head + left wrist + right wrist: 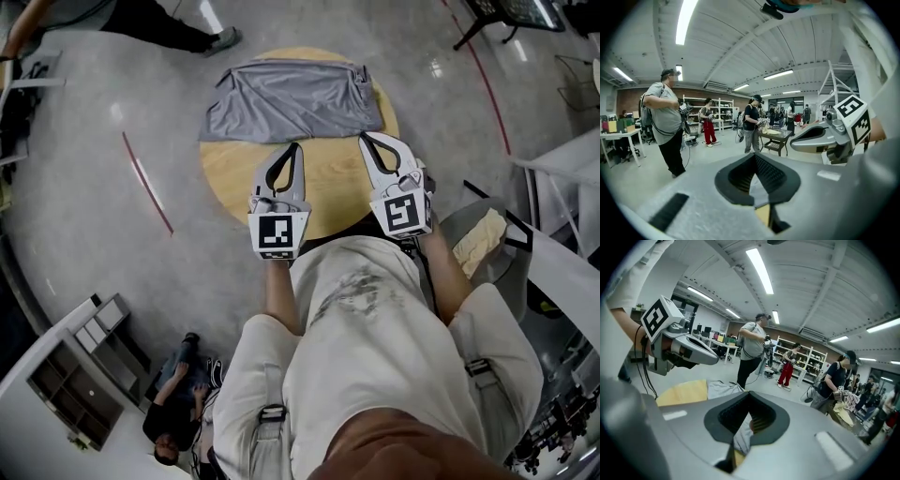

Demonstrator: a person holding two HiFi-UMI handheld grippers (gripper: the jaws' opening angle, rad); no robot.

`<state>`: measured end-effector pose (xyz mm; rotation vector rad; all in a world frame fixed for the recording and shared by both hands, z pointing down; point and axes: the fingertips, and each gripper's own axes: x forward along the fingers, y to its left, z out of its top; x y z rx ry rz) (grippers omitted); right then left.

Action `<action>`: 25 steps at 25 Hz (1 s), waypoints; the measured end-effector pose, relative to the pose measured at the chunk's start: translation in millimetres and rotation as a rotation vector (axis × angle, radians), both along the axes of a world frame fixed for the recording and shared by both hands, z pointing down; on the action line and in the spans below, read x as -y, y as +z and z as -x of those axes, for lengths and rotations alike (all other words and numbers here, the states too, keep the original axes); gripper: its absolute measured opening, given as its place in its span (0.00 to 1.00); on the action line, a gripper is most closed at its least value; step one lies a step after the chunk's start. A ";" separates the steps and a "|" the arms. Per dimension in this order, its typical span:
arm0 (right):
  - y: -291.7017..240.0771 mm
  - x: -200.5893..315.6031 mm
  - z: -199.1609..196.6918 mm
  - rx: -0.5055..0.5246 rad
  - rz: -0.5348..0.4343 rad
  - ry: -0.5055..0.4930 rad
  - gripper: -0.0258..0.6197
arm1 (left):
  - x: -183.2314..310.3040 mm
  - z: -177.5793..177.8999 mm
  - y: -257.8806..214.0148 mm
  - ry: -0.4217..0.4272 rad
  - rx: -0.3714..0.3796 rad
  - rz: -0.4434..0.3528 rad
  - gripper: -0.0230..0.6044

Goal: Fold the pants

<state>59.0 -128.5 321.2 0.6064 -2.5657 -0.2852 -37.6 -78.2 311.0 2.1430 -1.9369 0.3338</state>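
Round pale-wood table [328, 192] on a grey polished floor [94, 187], busy workshop behind. Grey folded pants [291, 101] lie on the table's far half, flattened into a wide block w/ the near hem toward you, prob. leaving bare wood to work over. Your left claw [294, 148] & right claw [367, 139] hang side by side above that bare wood, tips just at the hem. Both are pinched fully together w/ nothing in them; cloth shows only beyond the gaps. Held clear, I'd say, so the fold isn't dragged.

Bare bench [330, 180] lies open between the left tongs [296, 146] and right tongs [365, 138]; just beyond their tips, pants [291, 98] cover it.
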 end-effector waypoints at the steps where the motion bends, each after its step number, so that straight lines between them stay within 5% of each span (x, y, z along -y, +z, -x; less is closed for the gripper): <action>1: -5.5 -7.9 1.9 0.004 -0.010 -0.011 0.05 | -5.9 -3.1 -3.4 0.006 -0.003 -0.010 0.05; 13: -42.3 -103.0 -26.7 -0.028 -0.093 0.020 0.05 | -93.9 -35.2 -45.6 0.051 -0.043 -0.128 0.05; 25: -42.9 -156.6 -73.3 -0.108 -0.129 0.056 0.05 | -146.7 -76.7 -30.6 0.086 -0.132 -0.127 0.05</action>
